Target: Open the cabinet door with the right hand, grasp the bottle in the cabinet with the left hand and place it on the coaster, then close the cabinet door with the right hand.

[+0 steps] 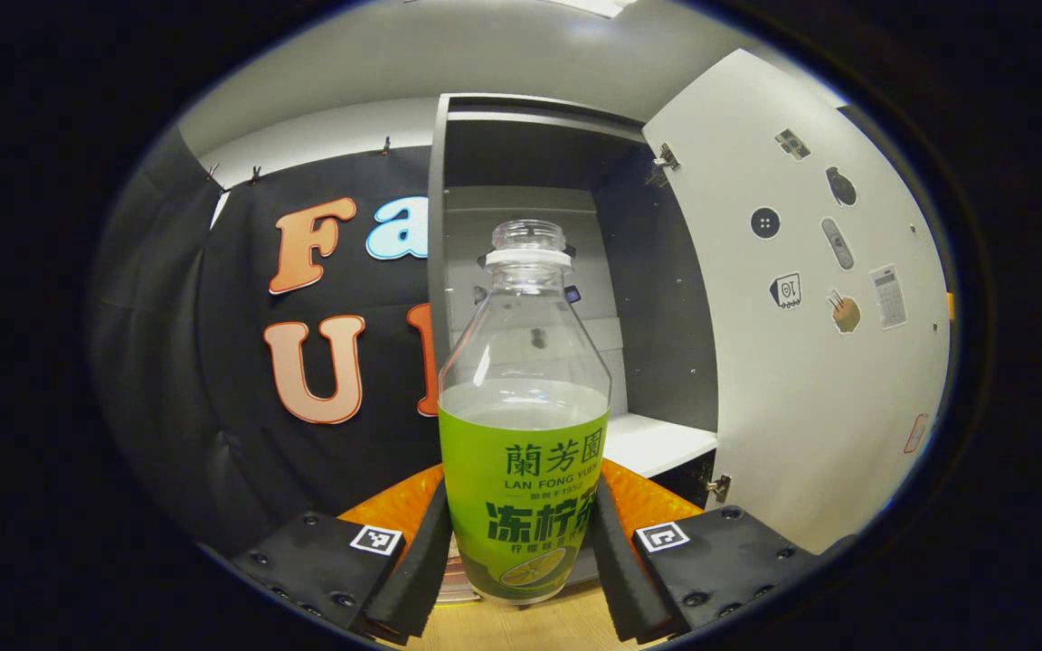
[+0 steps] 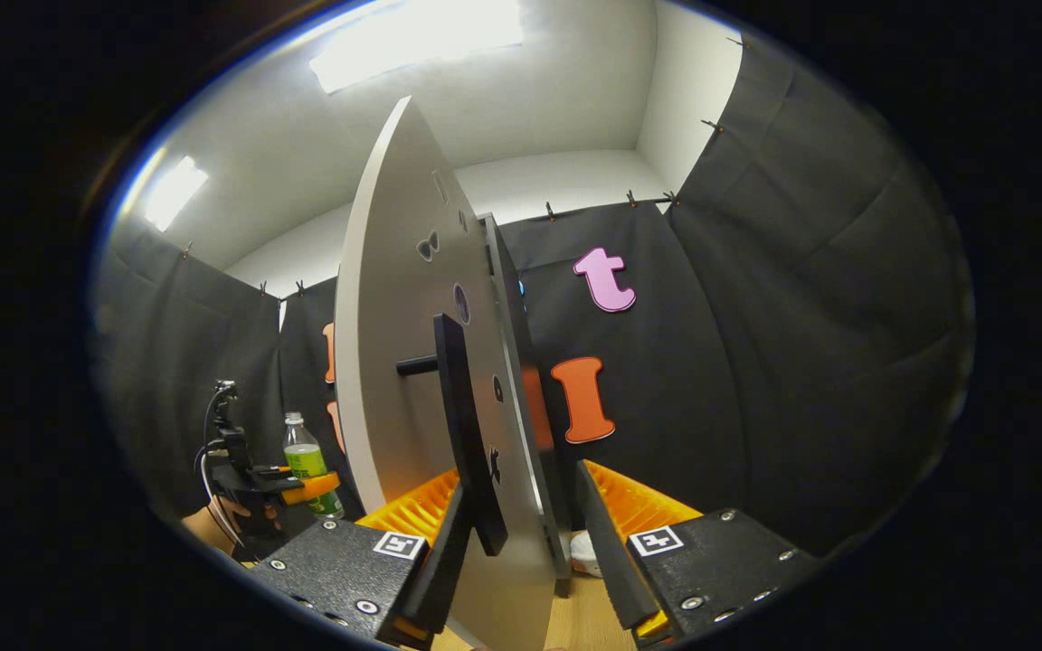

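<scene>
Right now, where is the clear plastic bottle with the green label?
In the left gripper view the clear plastic bottle with the green label stands upright between the left gripper fingers, in front of the open cabinet.

Black cloth (image 2: 783,362) hangs in folds around the booth, clipped along its top edge to a pale wall (image 2: 557,176) that shows above it across the upper middle of the right gripper view. A white ceiling (image 2: 521,99) fills the top of that view, with one bright light panel (image 2: 417,36) at upper centre and a second (image 2: 173,192) at upper left. A strip of light wooden tabletop (image 1: 521,624) runs along the bottom centre of the left gripper view.
</scene>
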Available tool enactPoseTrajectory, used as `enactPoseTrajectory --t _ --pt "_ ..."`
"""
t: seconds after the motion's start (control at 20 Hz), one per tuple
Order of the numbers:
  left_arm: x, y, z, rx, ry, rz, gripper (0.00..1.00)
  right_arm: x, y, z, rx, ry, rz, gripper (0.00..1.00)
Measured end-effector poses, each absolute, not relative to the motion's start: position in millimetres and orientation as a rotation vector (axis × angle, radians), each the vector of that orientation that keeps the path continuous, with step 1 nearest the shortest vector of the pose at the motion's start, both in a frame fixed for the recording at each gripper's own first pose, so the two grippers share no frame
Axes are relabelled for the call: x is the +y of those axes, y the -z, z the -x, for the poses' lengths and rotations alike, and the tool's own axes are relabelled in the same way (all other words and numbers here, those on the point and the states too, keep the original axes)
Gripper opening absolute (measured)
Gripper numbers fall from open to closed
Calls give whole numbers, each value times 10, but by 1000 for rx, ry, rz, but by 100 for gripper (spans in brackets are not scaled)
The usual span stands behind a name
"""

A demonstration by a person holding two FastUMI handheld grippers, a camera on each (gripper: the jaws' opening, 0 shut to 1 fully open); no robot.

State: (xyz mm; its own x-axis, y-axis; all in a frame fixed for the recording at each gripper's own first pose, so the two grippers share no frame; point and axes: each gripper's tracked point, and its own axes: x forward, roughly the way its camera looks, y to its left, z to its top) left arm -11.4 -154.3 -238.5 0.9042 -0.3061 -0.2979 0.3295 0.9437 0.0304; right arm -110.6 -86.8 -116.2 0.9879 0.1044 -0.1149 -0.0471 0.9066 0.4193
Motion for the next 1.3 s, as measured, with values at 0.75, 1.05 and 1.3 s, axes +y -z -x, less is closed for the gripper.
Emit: enactPoseTrajectory --t 0.75,1.05,1.3 --pt "-680 3296 778 360 236 -39 81 -873 1150 1108 111 -79 -447 70" --pt "-549 3665 1068 353 233 -39 79 -868 1138 1116 100 -80 -439 70" --pt "-523 3987 1286 386 254 -6 79 -868 1122 1108 86 -91 -426 70"
